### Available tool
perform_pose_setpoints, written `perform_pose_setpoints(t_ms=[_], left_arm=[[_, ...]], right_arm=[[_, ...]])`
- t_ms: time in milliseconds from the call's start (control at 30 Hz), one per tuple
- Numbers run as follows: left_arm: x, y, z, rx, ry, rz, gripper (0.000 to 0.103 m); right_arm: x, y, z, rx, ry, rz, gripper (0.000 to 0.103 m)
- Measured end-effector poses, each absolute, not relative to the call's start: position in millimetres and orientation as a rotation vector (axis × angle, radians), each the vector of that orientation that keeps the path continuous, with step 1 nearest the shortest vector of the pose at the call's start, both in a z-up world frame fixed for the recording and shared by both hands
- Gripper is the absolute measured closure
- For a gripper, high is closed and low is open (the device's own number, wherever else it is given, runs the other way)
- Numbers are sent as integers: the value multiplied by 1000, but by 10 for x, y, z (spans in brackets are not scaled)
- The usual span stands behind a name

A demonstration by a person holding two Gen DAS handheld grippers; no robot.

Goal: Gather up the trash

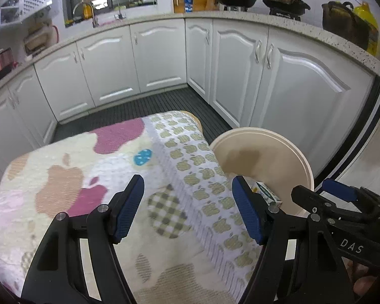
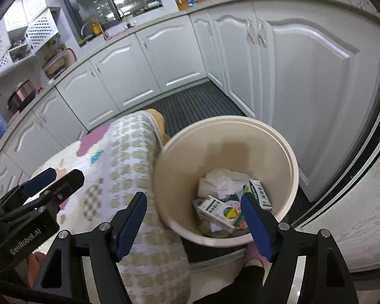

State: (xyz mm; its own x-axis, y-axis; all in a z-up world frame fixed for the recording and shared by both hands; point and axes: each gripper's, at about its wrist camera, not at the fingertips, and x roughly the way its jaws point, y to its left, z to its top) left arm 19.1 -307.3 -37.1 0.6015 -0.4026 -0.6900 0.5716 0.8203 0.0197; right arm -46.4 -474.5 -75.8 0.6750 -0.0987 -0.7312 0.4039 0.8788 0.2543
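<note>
Both grippers with jaws released and empty above the cloth-covered table [image 1: 88, 177]. The left gripper [image 1: 187, 207] hangs over the apple-patterned cloth; the right gripper [image 2: 193, 217] hangs at the near rim of the cream bin [image 2: 164, 167], which stands on the floor just beside the table's edge. The trash lies at the bin's bottom: crumpled white paper [image 2: 223, 182], a white carton [image 2: 215, 211] with a multicoloured disc, and a green-and-white carton [image 2: 259, 193] propped against the wall. No loose trash shows on the visible cloth, so collection appears complete or nearly so.

Recommended practice: scan the cloth's folds and far side before finishing; release any further piece well inside the rim, clear of the overhanging cloth.

Legible writing: "DAS" on the right gripper's body as seen from the left wrist; "GenRobot.AI" on the left gripper's body as seen from the right wrist. Carton print is too blurred to read.
</note>
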Motion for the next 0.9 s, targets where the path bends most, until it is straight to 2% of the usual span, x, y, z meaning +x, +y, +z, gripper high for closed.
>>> perform_pose_setpoints(t_ms=[200,900], left_arm=[[54,-2849,-225,228,673,-549,32],[-261,-2608,136,154,542,-564,32]], right_arm=[[-569,-4568,-624,402,731,-305,23],[-900,-4272,-130,256,587,-366,22]])
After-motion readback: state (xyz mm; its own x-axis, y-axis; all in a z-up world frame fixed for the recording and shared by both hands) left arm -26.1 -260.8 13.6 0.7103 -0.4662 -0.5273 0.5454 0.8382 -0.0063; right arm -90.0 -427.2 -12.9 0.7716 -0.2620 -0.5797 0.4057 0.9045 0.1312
